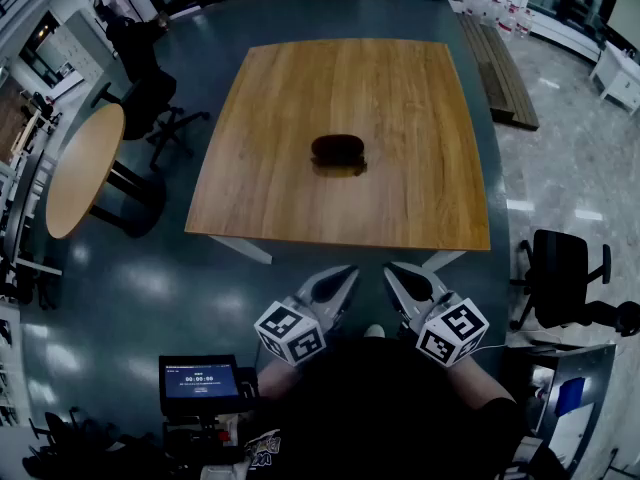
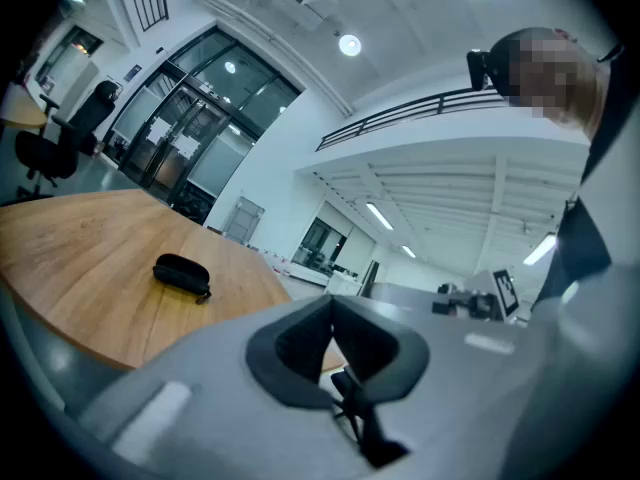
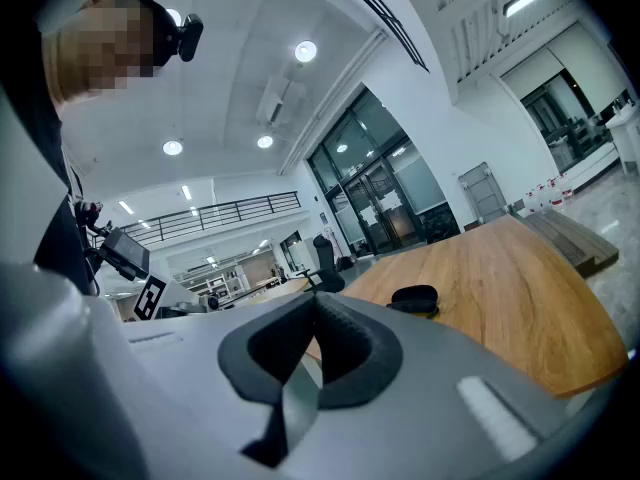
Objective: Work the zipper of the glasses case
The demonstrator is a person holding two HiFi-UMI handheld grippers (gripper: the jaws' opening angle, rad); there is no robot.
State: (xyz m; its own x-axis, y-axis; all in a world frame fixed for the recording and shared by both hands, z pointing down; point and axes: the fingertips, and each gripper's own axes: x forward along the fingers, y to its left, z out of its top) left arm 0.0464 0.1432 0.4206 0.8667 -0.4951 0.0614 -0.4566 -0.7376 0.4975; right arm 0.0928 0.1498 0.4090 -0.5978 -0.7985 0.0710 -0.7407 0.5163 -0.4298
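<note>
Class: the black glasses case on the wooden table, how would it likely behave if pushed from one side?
The glasses case keeps a domed shape, so it is probably stiff. It lies low on the smooth wooden table, so a push would likely slide it rather than tip it. Being small, it is probably light and may skid away.

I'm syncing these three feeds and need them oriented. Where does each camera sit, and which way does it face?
Head view: on the person's head, facing steeply down at the table and glasses case; left gripper, right gripper and torso show below.
Left gripper view: on that gripper, level along its shut jaws toward the case; person at right.
Right gripper view: likewise, mirrored; person at left.
Shared: all three show the case.
</note>
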